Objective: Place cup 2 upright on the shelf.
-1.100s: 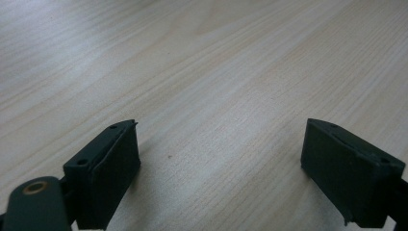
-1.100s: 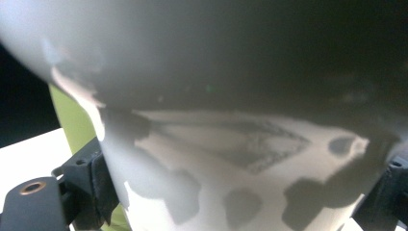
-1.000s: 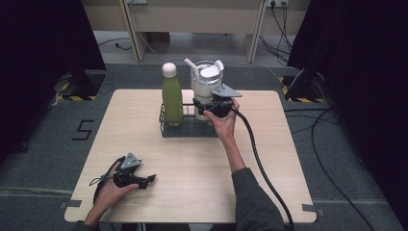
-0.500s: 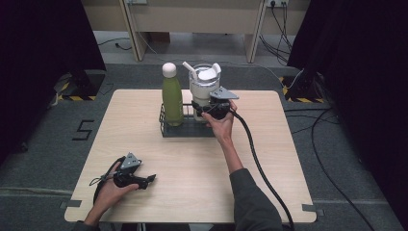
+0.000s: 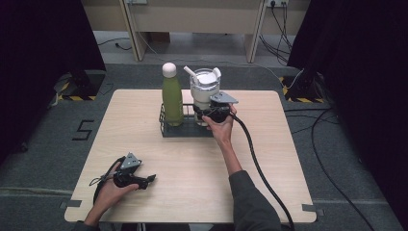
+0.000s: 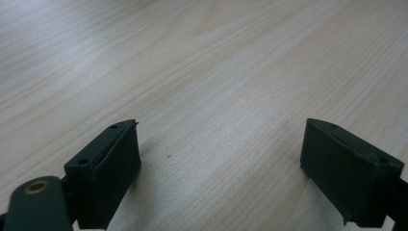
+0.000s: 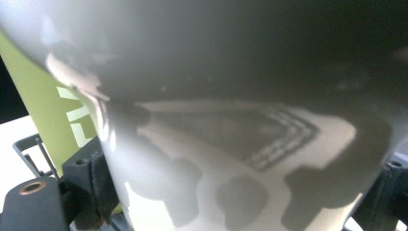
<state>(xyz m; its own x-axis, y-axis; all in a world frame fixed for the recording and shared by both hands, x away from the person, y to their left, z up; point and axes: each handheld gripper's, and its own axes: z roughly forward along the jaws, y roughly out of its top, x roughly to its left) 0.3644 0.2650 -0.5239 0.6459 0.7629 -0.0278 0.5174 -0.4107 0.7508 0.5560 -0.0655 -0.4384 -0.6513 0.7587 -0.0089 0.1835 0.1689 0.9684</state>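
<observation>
Green bottle (image 5: pixel 172 96) crowds the tumbler (image 5: pixel 204 94), seemingly clamped by right gripper (image 5: pixel 208 113); left gripper (image 5: pixel 144 181) wide.

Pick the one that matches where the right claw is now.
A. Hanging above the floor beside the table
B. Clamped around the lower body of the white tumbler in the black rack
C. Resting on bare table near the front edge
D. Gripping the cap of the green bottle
B: the right claw has a jaw on each side of the white tumbler, which stands in the black rack beside the green bottle.
</observation>
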